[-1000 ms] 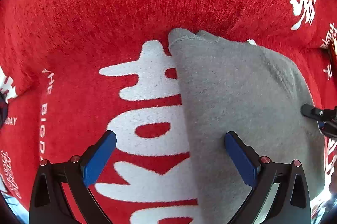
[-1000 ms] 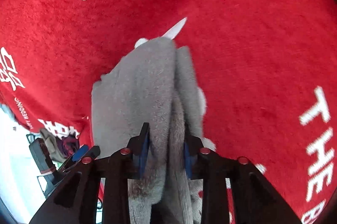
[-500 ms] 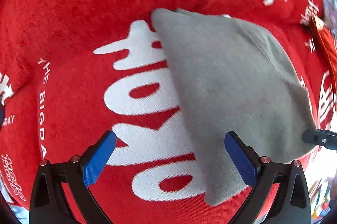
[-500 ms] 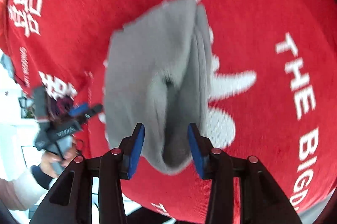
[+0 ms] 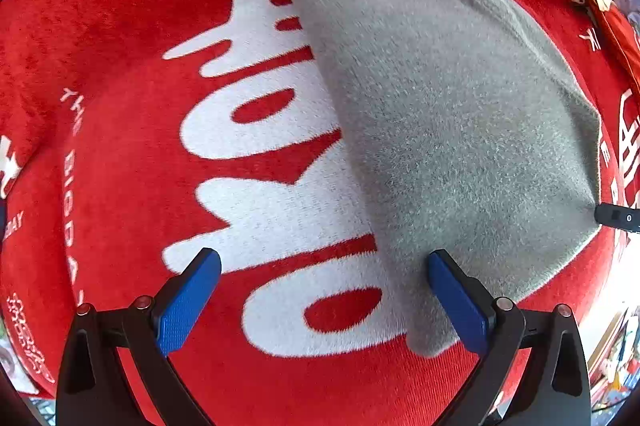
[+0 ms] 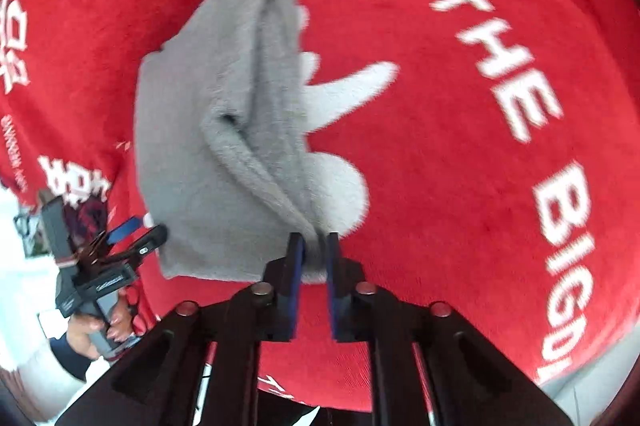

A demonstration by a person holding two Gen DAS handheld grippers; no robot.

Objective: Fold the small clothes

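Note:
A small grey fleece garment [image 5: 452, 130] lies folded on a red cloth with white lettering [image 5: 120, 106]. In the left wrist view my left gripper [image 5: 320, 290] is open and empty, its right finger [image 5: 456, 302] over the garment's near edge. In the right wrist view my right gripper [image 6: 314, 250] is shut on the near corner fold of the grey garment [image 6: 208, 146], with a ridge of fabric running up from the jaws. The left gripper also shows in the right wrist view [image 6: 132, 238], held in a hand at the garment's left edge.
The red cloth [image 6: 460, 166] covers the whole surface, with white characters and the words "THE BIG". Its edge drops off at the near and left sides of the right wrist view. A red item [image 5: 616, 26] lies at the far right.
My right gripper opened and drew back along the garment, then closed again on its near corner. My left gripper stayed open and pulled back and up, so more of the garment shows.

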